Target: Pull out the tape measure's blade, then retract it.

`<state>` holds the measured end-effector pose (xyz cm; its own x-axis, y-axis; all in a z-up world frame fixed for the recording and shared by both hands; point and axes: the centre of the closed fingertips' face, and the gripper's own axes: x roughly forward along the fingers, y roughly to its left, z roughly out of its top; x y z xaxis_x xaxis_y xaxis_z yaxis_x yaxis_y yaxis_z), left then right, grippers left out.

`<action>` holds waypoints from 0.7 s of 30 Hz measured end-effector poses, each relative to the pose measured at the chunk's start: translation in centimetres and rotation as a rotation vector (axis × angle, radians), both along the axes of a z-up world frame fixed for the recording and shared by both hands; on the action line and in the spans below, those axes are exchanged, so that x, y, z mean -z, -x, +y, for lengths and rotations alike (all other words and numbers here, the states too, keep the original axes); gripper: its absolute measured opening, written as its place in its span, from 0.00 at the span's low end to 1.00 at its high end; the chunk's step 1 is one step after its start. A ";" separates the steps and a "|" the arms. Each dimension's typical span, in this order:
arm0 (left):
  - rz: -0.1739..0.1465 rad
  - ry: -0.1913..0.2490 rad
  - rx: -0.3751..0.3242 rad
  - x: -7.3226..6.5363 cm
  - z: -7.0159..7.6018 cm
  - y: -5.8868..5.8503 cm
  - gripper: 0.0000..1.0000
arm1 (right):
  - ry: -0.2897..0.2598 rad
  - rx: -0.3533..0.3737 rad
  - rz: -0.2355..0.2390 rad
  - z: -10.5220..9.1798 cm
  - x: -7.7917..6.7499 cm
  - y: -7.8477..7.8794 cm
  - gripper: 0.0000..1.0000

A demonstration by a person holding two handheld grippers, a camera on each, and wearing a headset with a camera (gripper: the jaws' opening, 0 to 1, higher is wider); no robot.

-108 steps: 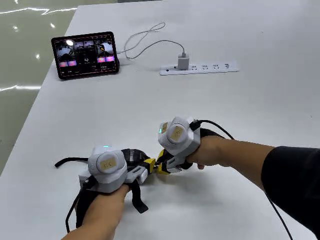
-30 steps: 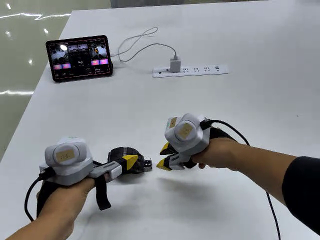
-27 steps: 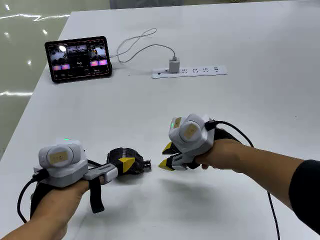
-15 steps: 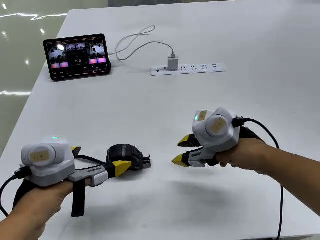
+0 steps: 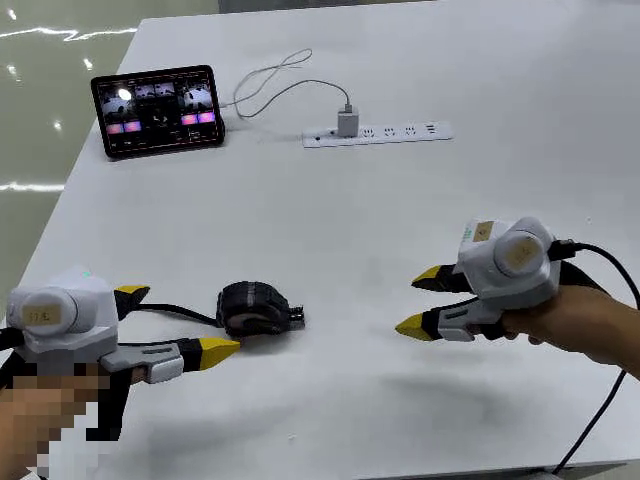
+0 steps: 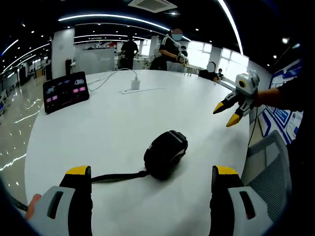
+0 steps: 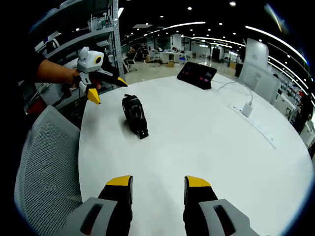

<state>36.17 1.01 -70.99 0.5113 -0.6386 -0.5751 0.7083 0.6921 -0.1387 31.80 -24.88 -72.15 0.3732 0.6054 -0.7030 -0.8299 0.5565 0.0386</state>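
The tape (image 5: pixel 255 307) lies on the table (image 5: pixel 400 200), blade seemingly wound in. It looks dense and hard-cased, with a springy blade: clamp the case, pinch the hook (image 5: pixel 297 319). Just beside it the left gripper (image 5: pixel 175 320) gapes; the right gripper (image 5: pixel 420 302), also spread, sits well apart.

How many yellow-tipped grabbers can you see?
2. The left gripper is at the near left of the table, jaws open, close to the black tape measure. The right gripper is on the right, jaws open, well apart from it.
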 end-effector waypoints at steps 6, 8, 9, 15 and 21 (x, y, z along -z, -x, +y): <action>0.026 -0.027 0.031 0.7 0.9 0.7 0.99 | -0.002 0.030 0.004 -2.1 -0.1 0.8 0.44; 0.030 -0.042 0.040 0.9 1.0 0.8 0.99 | 0.016 0.031 -0.002 -2.9 0.0 1.1 0.45; 0.017 -0.052 0.043 0.9 1.2 0.8 0.99 | 0.017 0.036 -0.001 -3.5 0.0 1.3 0.46; 0.025 -0.057 0.048 1.2 1.9 1.1 0.99 | 0.009 0.090 0.008 -6.1 -0.1 2.1 0.48; 0.027 -0.067 0.038 1.2 3.1 0.9 0.99 | 0.018 0.140 0.021 -9.4 0.5 3.3 0.52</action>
<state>35.24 4.12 -72.20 0.4713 -0.6165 -0.6308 0.7307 0.6734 -0.1122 28.54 -34.26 -72.65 0.4379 0.5359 -0.7219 -0.7435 0.6672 0.0443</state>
